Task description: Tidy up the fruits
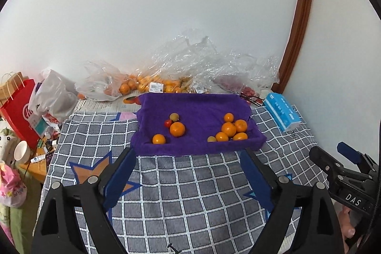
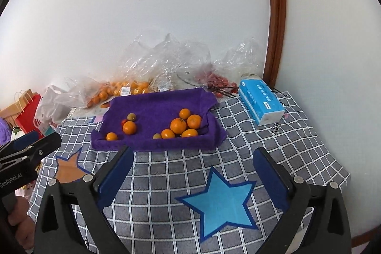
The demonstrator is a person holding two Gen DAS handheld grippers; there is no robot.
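Observation:
A purple towel (image 1: 197,108) (image 2: 157,101) lies on the checked blanket with fruit on it. On its left are two oranges (image 1: 177,129) (image 2: 129,127), a small red fruit (image 1: 168,122) and a brownish fruit (image 1: 174,117). On its right is a cluster of several oranges (image 1: 229,129) (image 2: 178,125) with a small brownish fruit (image 1: 211,139). My left gripper (image 1: 188,152) is open and empty, just short of the towel's near edge. My right gripper (image 2: 193,151) is open and empty, also short of the towel; it also shows in the left wrist view (image 1: 333,158).
Clear plastic bags with more oranges (image 1: 142,85) (image 2: 119,89) and red fruit (image 2: 216,80) lie along the wall behind the towel. A blue tissue pack (image 1: 283,111) (image 2: 260,101) sits at the right. A red paper bag (image 1: 19,108), a bowl (image 1: 21,151) and clutter are off the left edge.

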